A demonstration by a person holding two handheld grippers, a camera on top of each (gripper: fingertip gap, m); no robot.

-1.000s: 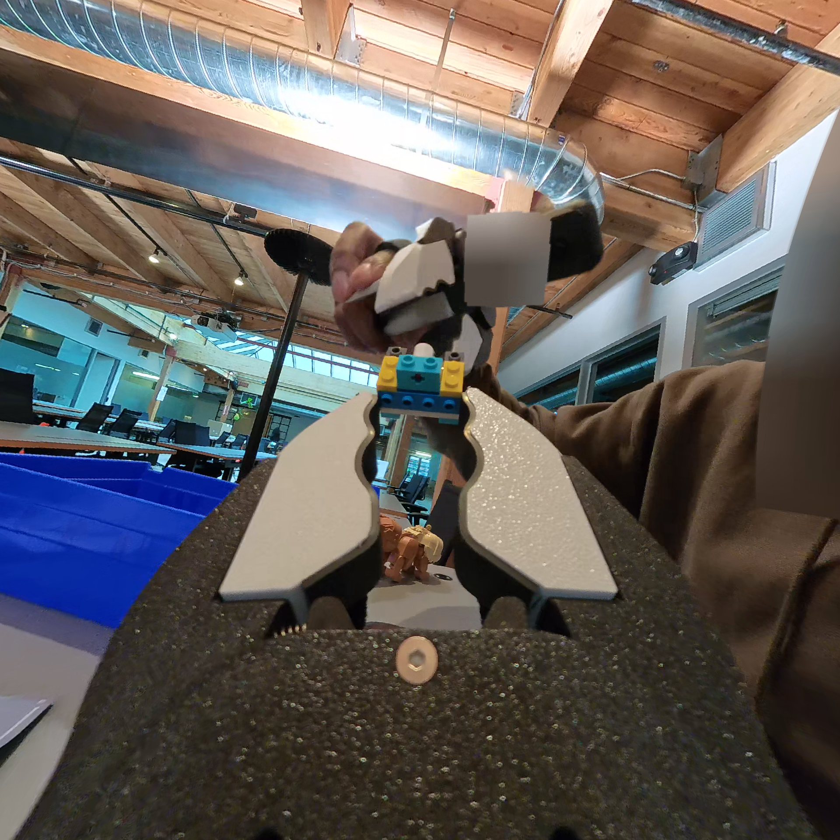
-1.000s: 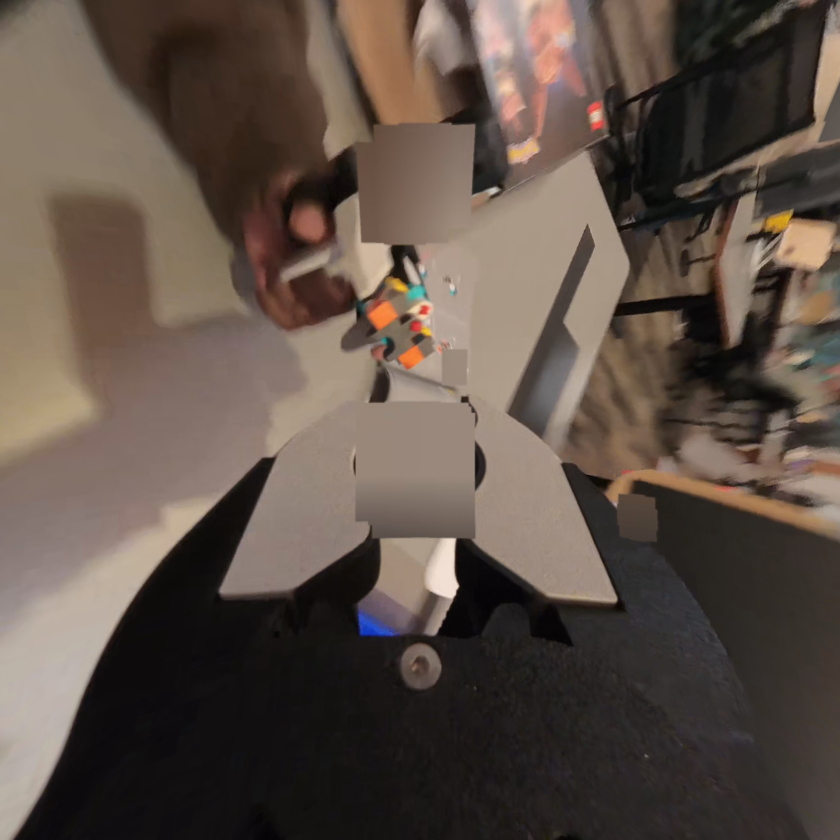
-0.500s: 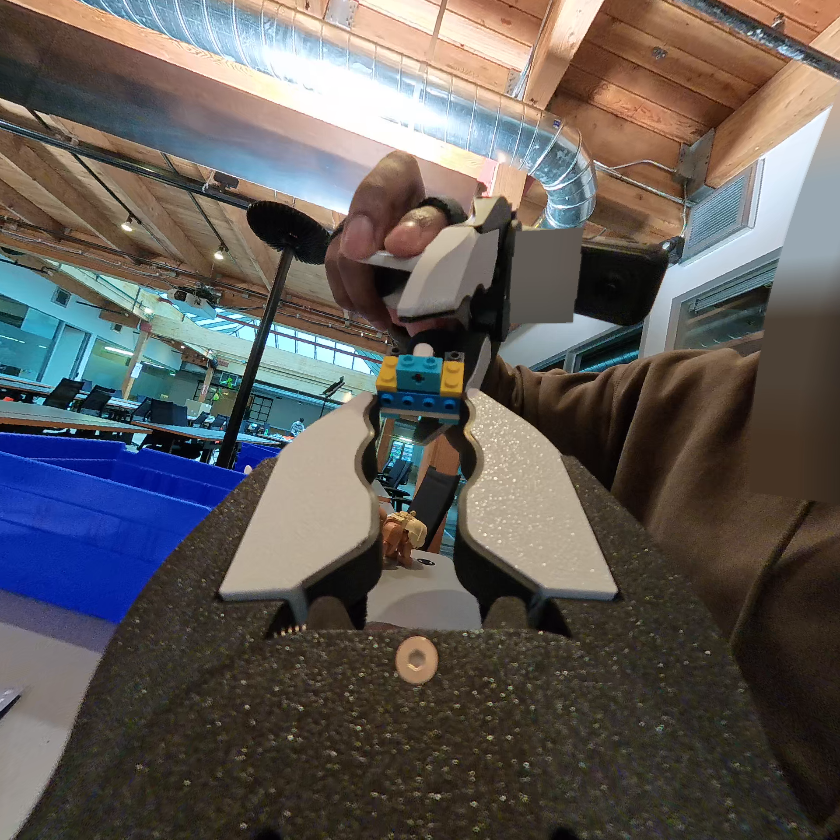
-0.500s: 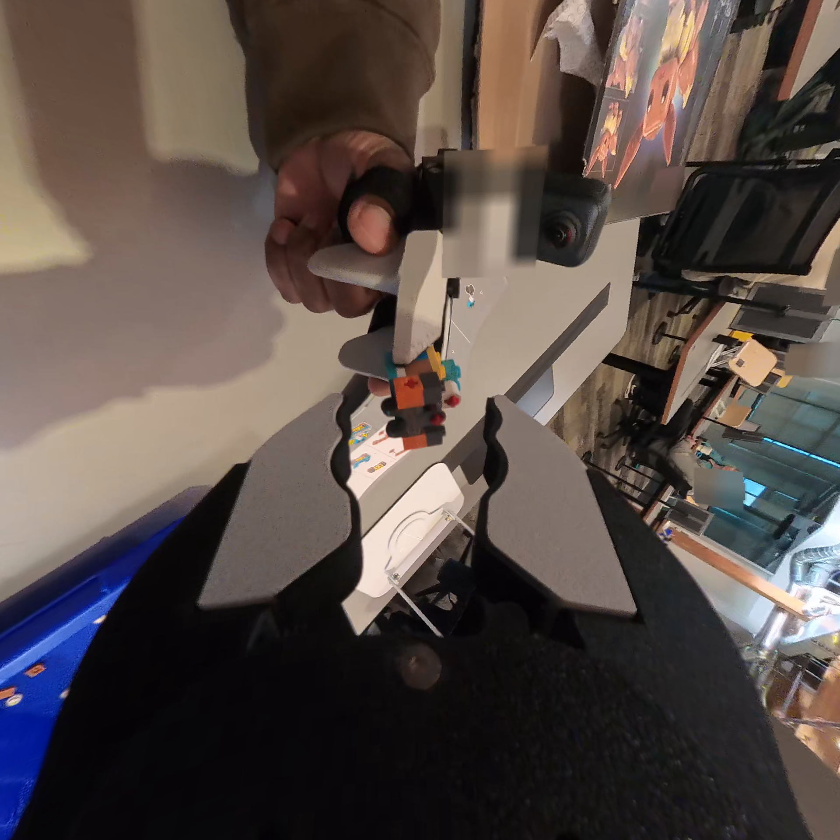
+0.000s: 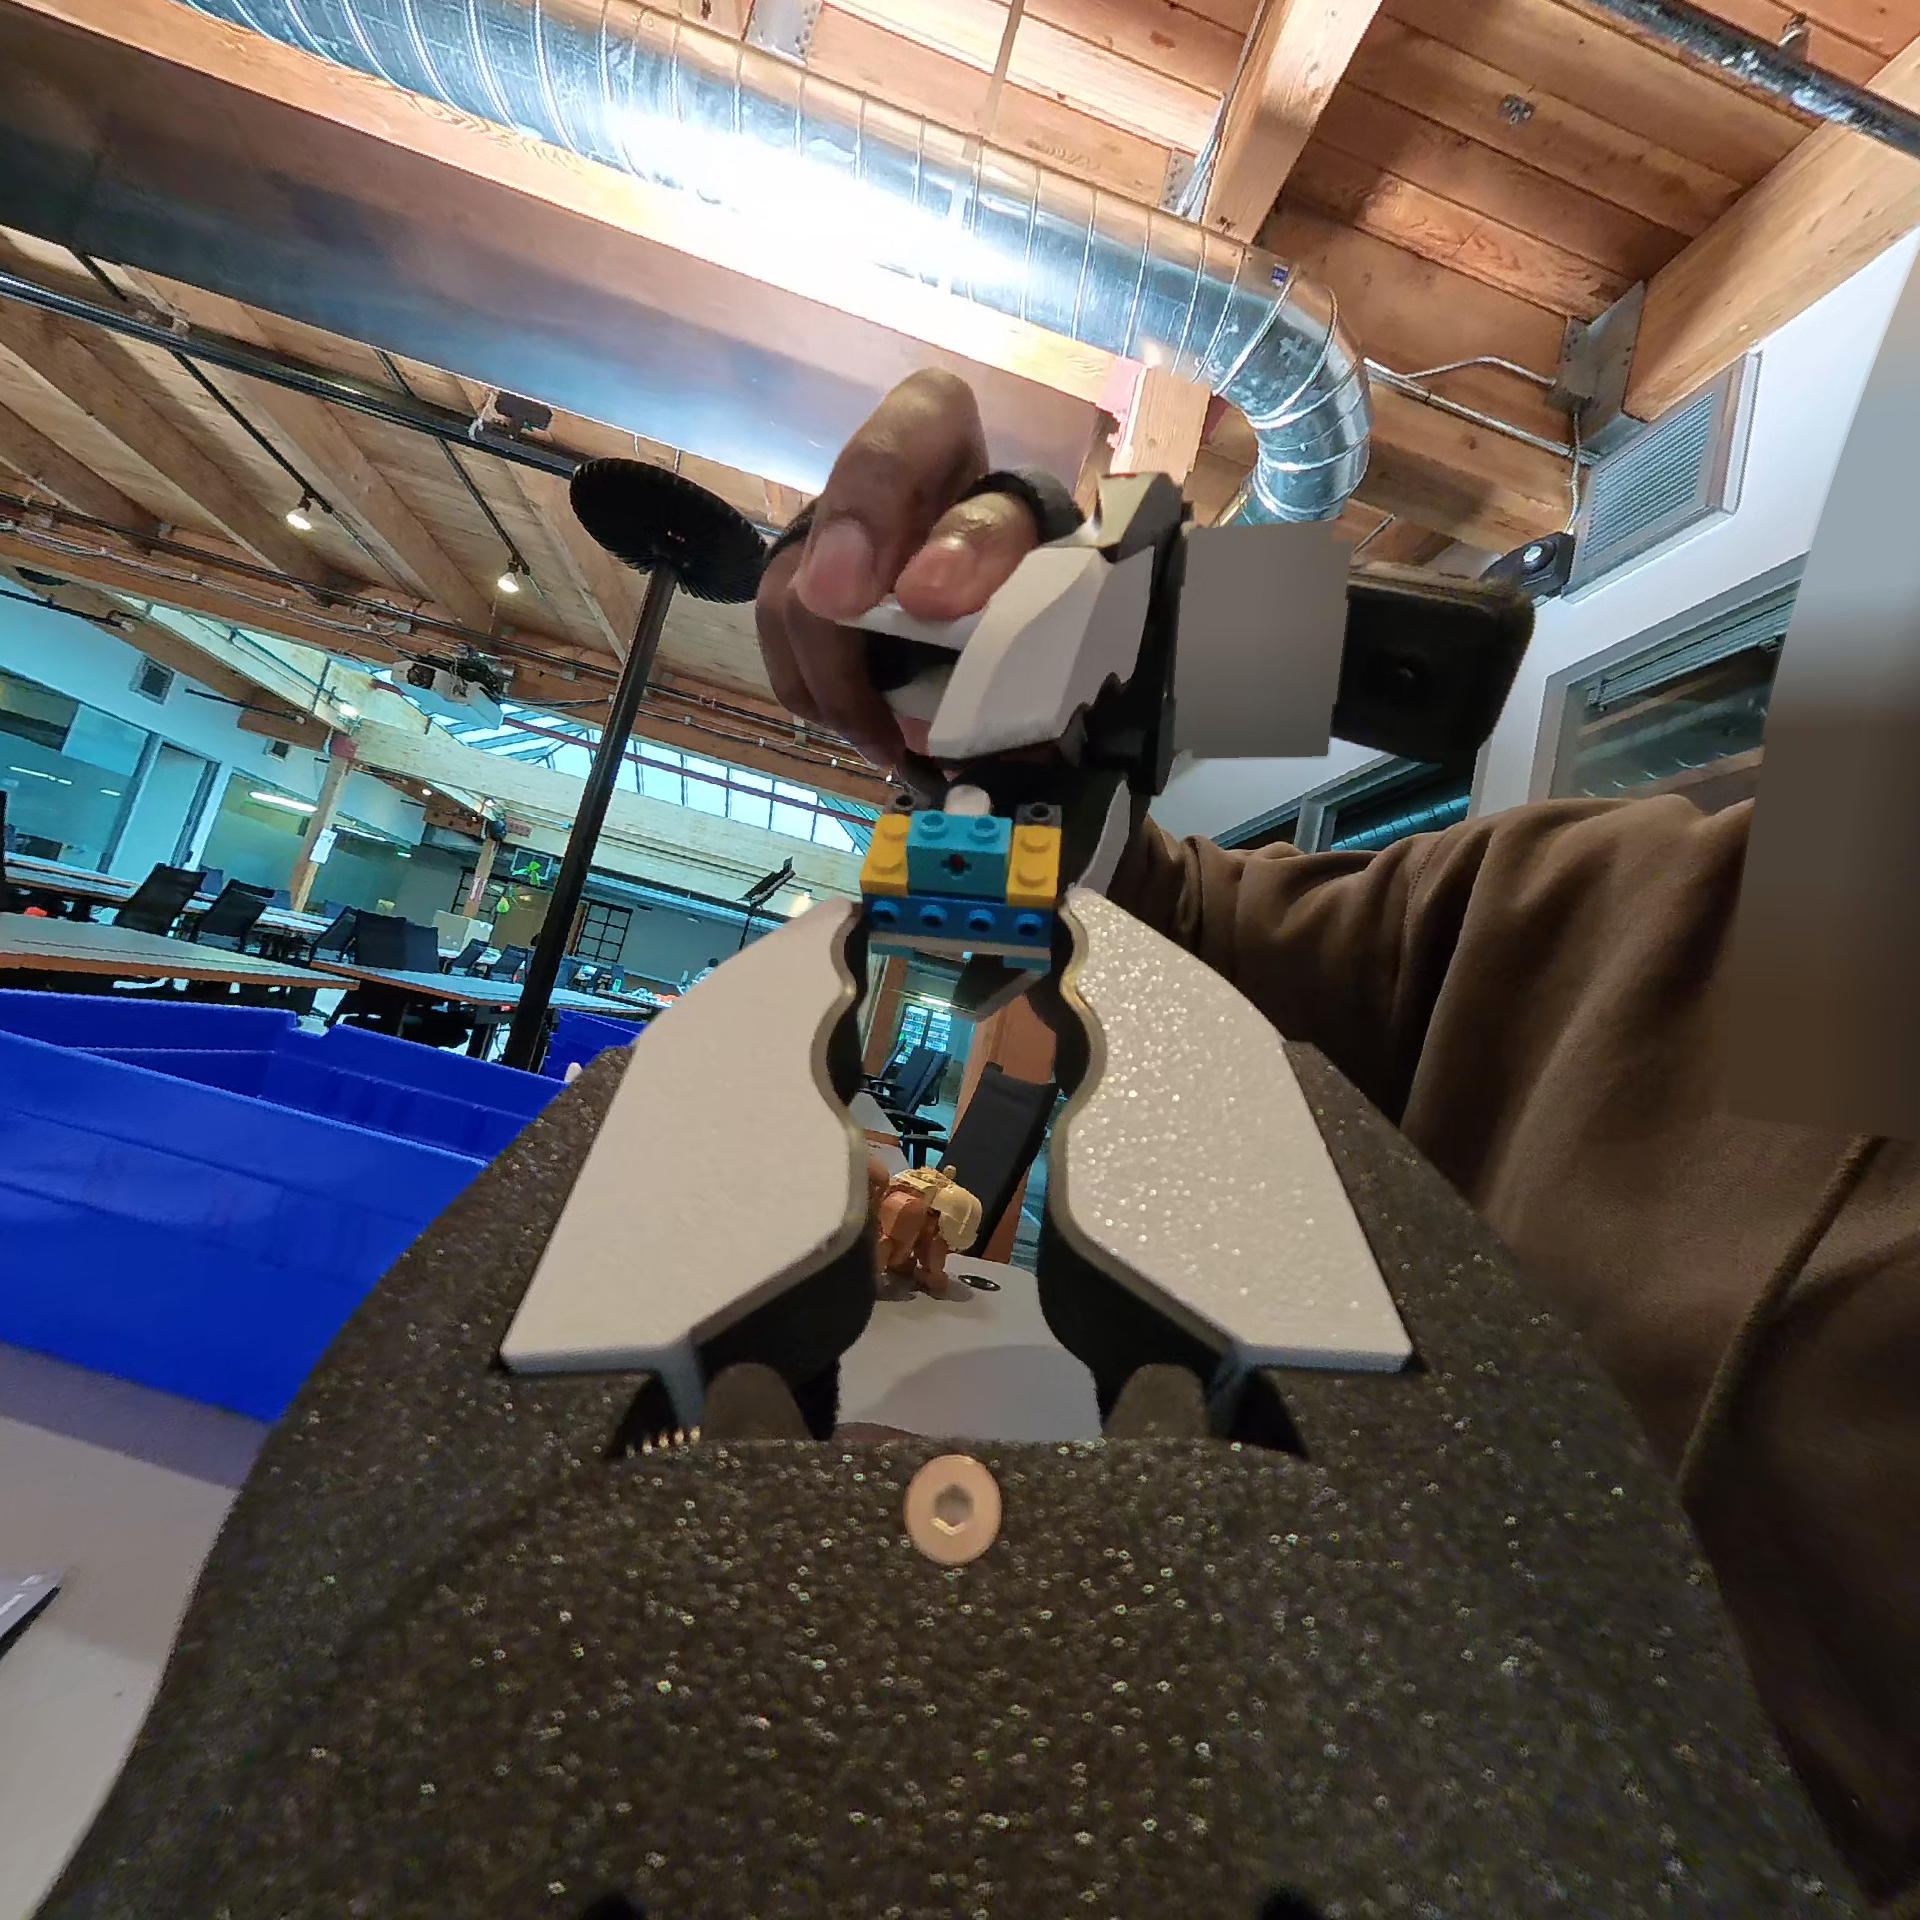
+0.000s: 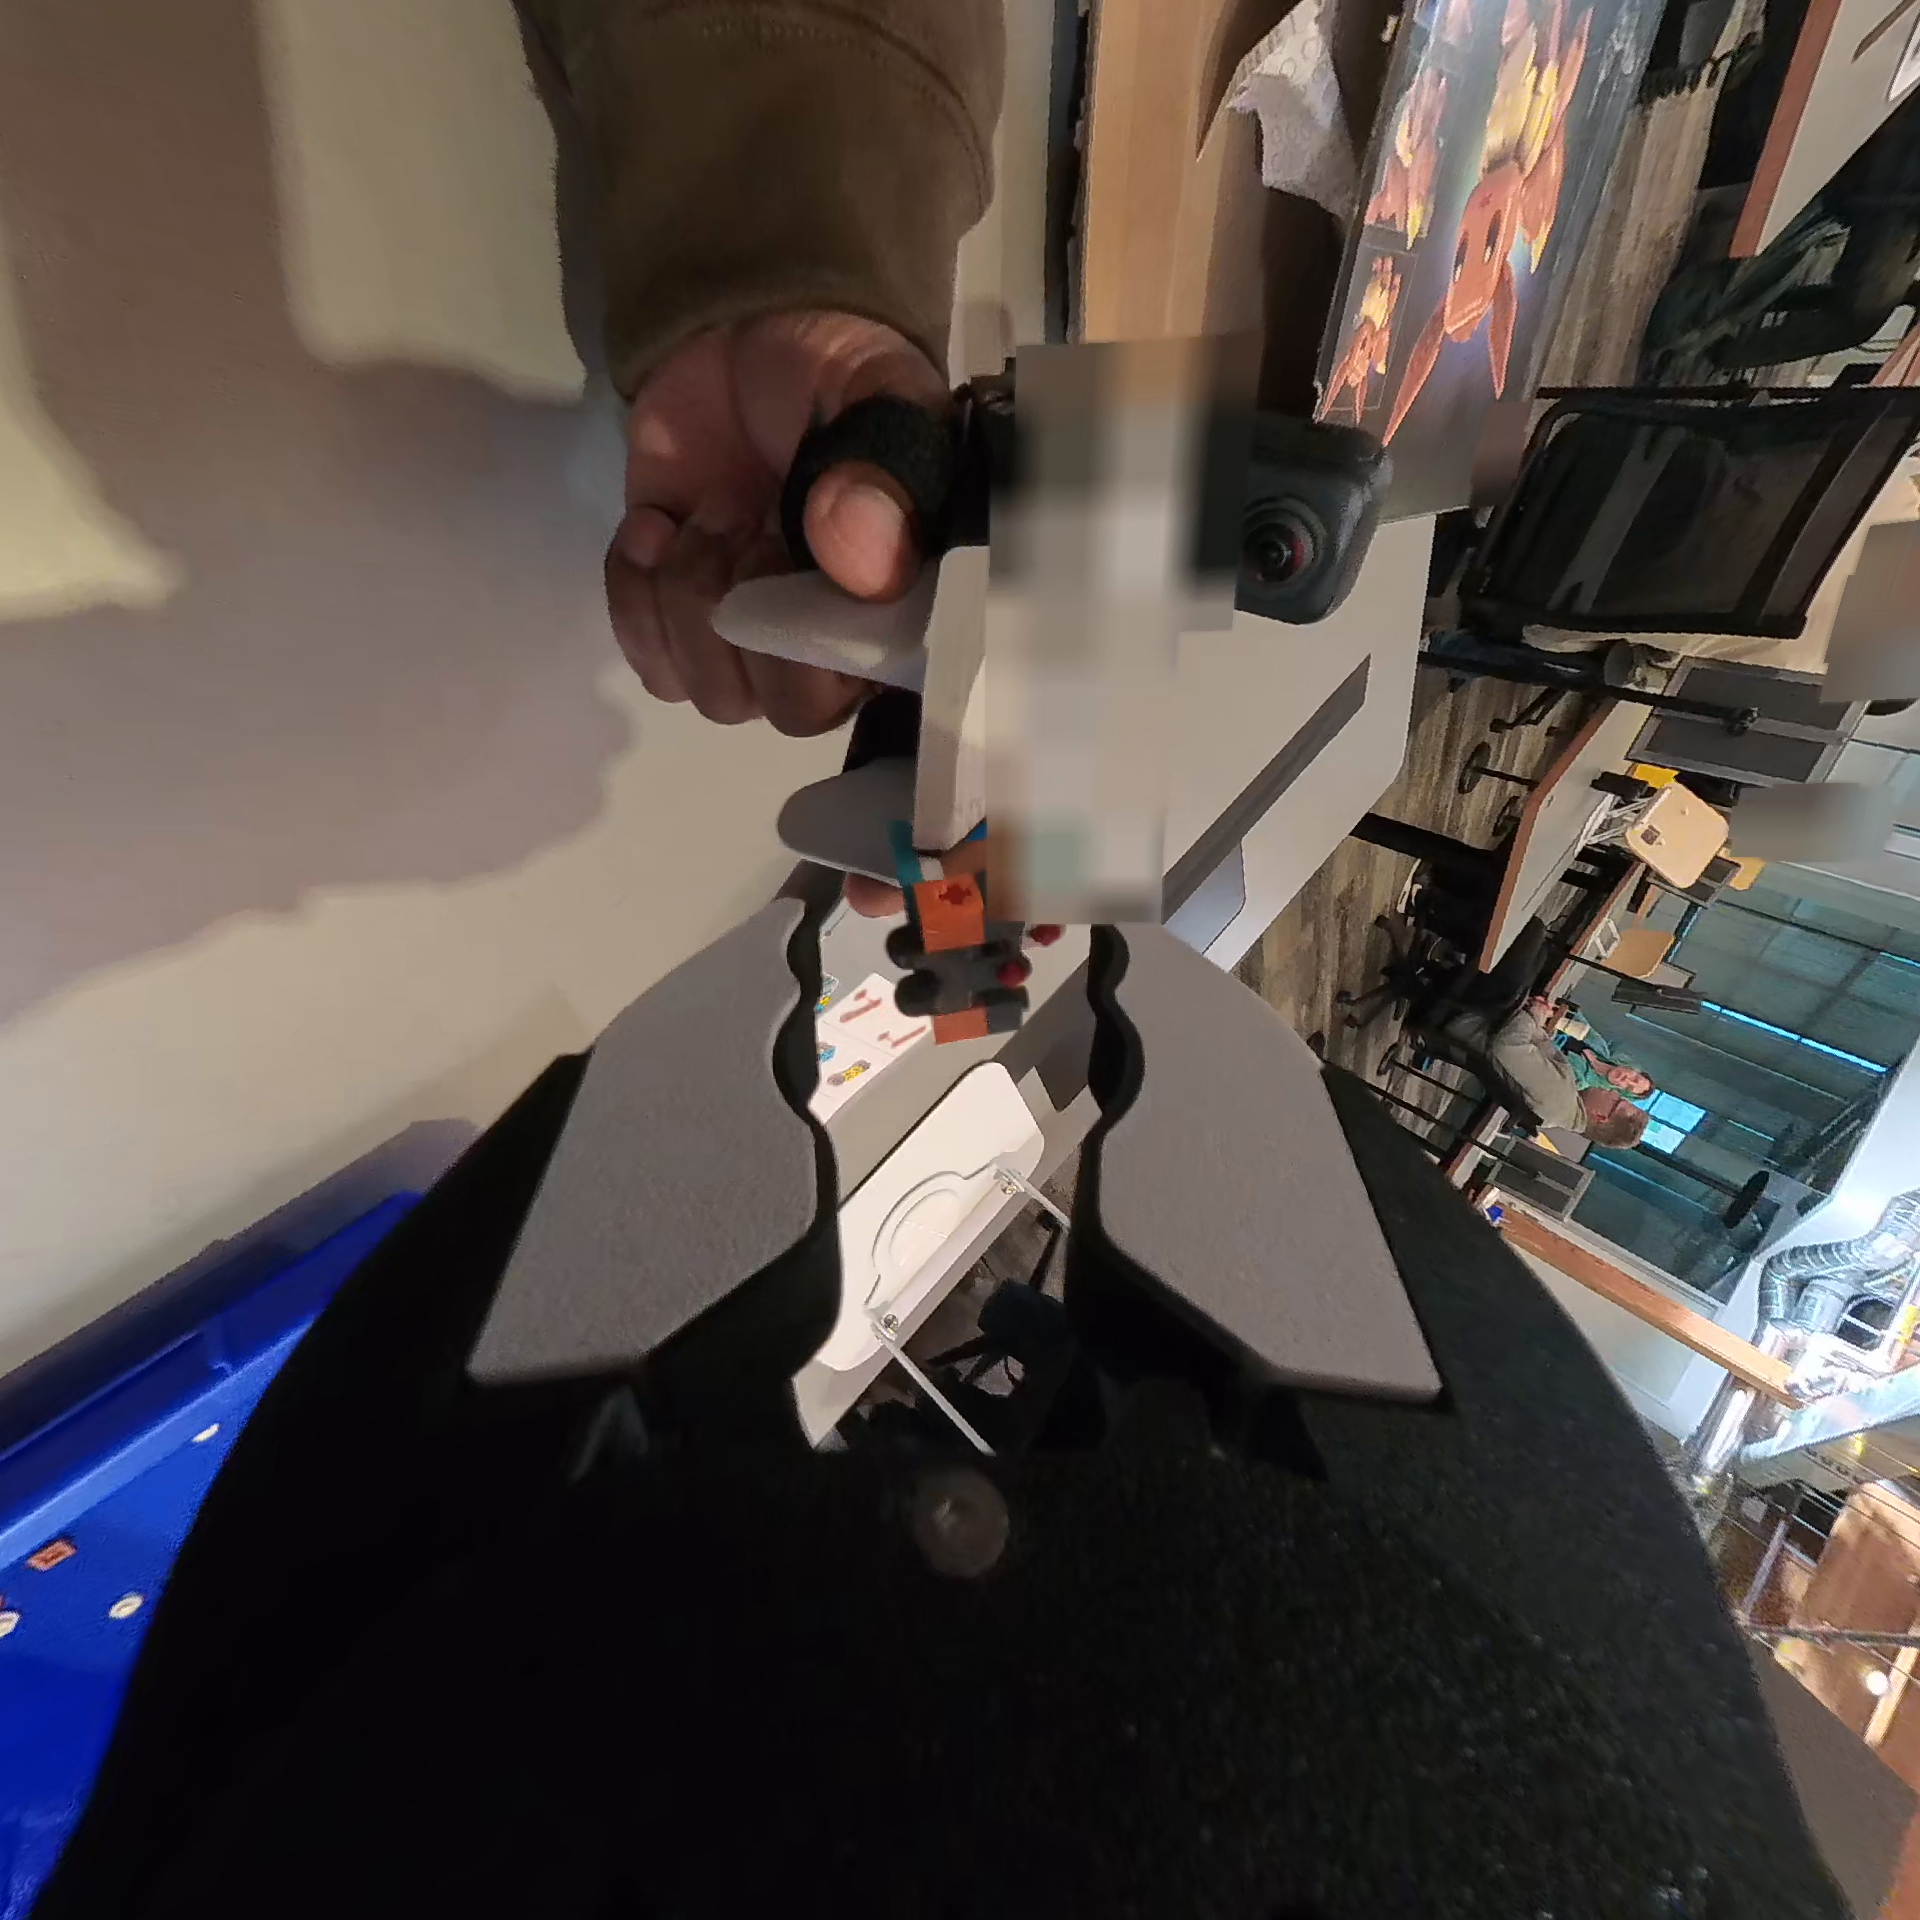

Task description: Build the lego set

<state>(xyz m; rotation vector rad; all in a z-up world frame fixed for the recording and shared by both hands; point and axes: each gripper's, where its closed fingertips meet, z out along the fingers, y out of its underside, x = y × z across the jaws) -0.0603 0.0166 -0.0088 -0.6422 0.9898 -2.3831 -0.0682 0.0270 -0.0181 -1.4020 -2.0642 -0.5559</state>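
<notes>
My left gripper (image 5: 958,920) is shut on a small lego assembly (image 5: 961,883) of blue, teal and yellow bricks, held up in the air. In the right wrist view the same assembly (image 6: 956,956) shows its orange and dark grey side, hanging from the left gripper's fingers (image 6: 842,831). My right gripper (image 6: 951,935) is open and empty, its tips on either side of the assembly without touching it. In the left wrist view, one of the right gripper's white fingers (image 5: 1018,665) sits just above and behind the assembly, held by a hand.
Blue bins (image 5: 208,1143) stand to the left, and one (image 6: 156,1507) shows in the right wrist view. A brown lego figure (image 5: 925,1226) stands on the grey table. An instruction sheet (image 6: 862,1029) and a white pad (image 6: 935,1195) lie below. A brown sleeve (image 5: 1507,1091) fills the right side. Only a small space, under 4 cm, lies between the two pairs of fingers.
My right gripper has swung round to face the assembly, opened its jaws and come closer. My left gripper has kept its hold and tilted slightly.
</notes>
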